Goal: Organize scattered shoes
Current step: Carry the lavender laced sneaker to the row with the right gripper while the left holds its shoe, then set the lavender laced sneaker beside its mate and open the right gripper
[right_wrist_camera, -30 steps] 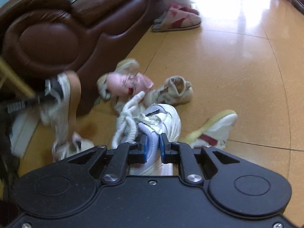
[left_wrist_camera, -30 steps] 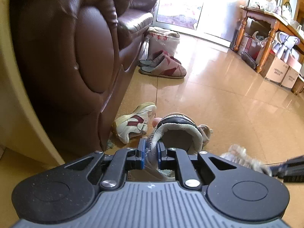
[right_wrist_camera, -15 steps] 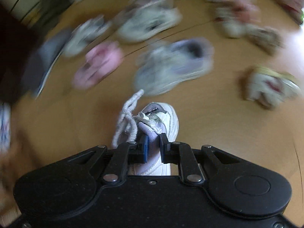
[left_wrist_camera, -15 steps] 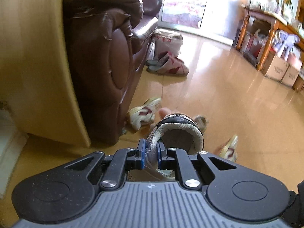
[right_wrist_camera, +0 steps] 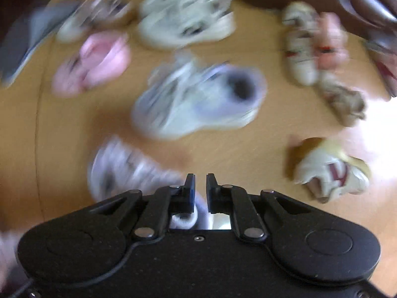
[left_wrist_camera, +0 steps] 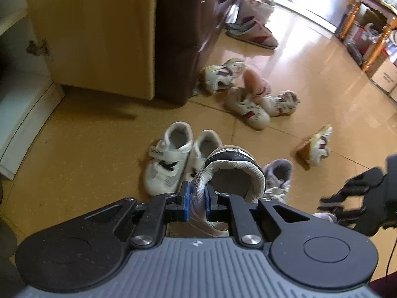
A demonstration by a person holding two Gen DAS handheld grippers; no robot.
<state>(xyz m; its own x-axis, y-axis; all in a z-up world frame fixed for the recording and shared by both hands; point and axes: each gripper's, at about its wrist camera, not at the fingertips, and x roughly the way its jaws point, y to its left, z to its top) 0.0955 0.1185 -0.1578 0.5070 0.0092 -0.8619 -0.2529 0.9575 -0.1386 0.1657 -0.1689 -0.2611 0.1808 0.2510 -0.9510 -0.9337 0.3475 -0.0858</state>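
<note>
Left tongs [left_wrist_camera: 197,191] clamped on the collar of a grey sneaker [left_wrist_camera: 235,164], above a white pair [left_wrist_camera: 168,164] on the floor [left_wrist_camera: 86,149]. Right tongs [right_wrist_camera: 200,181] nearly closed, blurred lavender shoe [right_wrist_camera: 116,166] at their base, hold unclear. Print on cardboard box [left_wrist_camera: 385,74] unreadable.

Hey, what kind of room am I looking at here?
Most likely a home living room. A brown leather sofa stands on a glossy tiled floor, a wooden side table holds household clutter, and slippers and small sneakers lie scattered about.
</note>
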